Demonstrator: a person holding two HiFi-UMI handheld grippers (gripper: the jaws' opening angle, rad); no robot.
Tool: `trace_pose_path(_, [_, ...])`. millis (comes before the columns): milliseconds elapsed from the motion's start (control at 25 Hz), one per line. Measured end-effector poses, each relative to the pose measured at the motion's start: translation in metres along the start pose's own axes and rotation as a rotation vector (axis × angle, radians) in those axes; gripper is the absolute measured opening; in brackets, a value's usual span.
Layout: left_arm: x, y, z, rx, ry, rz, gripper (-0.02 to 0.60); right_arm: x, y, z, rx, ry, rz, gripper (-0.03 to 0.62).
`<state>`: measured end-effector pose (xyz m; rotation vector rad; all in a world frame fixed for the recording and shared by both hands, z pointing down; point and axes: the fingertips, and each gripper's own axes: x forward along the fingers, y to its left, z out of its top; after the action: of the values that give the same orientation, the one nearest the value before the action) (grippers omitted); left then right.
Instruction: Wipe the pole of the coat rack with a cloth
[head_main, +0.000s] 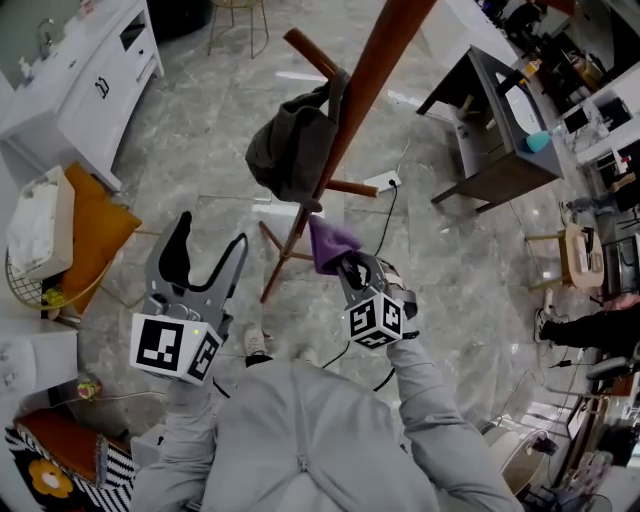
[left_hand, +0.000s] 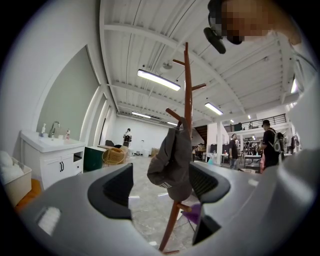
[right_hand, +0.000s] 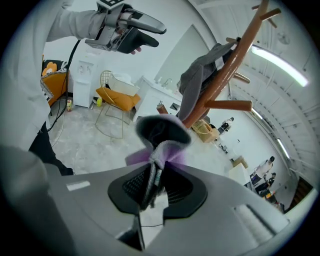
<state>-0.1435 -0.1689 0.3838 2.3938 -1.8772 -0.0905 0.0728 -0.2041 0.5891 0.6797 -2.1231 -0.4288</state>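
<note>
The reddish-brown coat rack pole (head_main: 375, 75) leans through the head view's middle, with a dark grey cap (head_main: 290, 150) hanging from a peg. My right gripper (head_main: 352, 266) is shut on a purple cloth (head_main: 330, 240), which sits close beside the lower pole; contact is unclear. In the right gripper view the cloth (right_hand: 159, 142) bunches up from between the jaws, with the pole (right_hand: 225, 70) beyond it. My left gripper (head_main: 208, 258) stands open and holds nothing, left of the pole's base. The left gripper view shows the pole (left_hand: 187, 95) and cap (left_hand: 171, 165) ahead of it.
A white cabinet (head_main: 80, 85) stands at the far left, with a wire basket and orange cushion (head_main: 95, 235) below it. A dark desk (head_main: 500, 130) stands at the right. A cable and socket strip (head_main: 385, 185) lie on the marble floor behind the rack.
</note>
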Motion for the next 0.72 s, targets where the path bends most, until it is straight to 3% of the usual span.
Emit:
trace_pose_path(160, [0.001,-0.008,0.000,0.002,-0.002,-0.016,0.377,-0.019,0.003,-0.023,0.114,0.034,-0.018,0.048])
trace_pose_path(400, [0.001,-0.022,0.001,0.009,-0.004,-0.044,0.377,-0.065,-0.003,-0.027,0.391,-0.057,-0.094,0.049])
trace_pose_path(720, [0.000,-0.044,0.008,0.021,-0.009,-0.082,0.377,-0.112,-0.035,0.030,0.418,-0.233,-0.197,0.049])
